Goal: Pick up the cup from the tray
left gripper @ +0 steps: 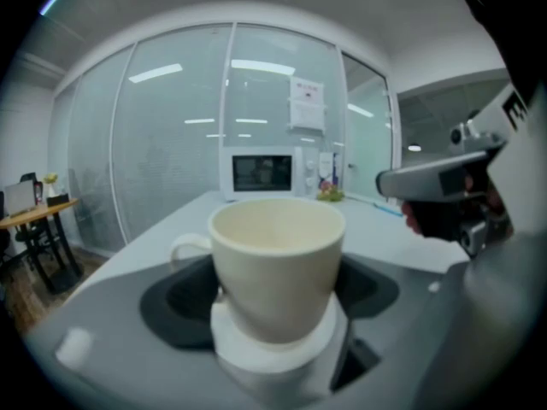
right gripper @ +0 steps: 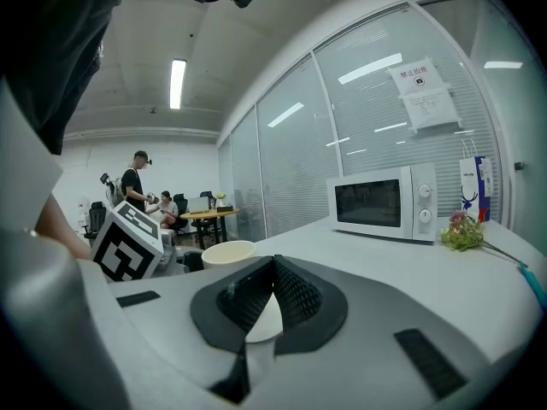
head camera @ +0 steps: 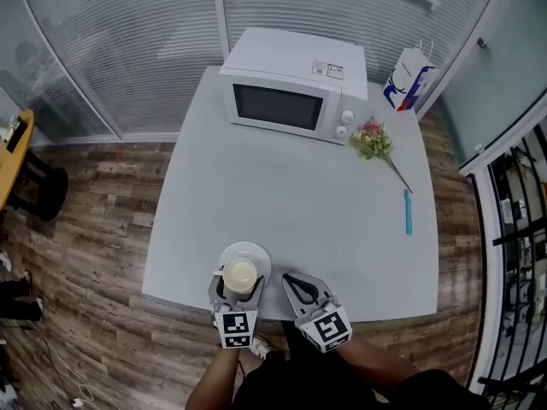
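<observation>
A cream cup (head camera: 240, 274) with a handle on its left stands between the jaws of my left gripper (head camera: 238, 282), which is shut on it. The cup is over the near part of a round white tray (head camera: 255, 254) at the table's front edge; whether it still touches the tray I cannot tell. In the left gripper view the cup (left gripper: 278, 263) fills the middle, and the left gripper (left gripper: 278, 293) clasps its lower body. My right gripper (head camera: 297, 284) hovers just right of the tray, shut with nothing in it. In the right gripper view the cup (right gripper: 226, 253) shows left of that gripper (right gripper: 273, 267).
A white microwave (head camera: 293, 86) stands at the back of the grey table (head camera: 291, 203). A small flower bunch (head camera: 373, 141) and a blue pen (head camera: 408, 211) lie at the right. A white bag (head camera: 408, 79) sits at the far right corner. Glass walls run behind.
</observation>
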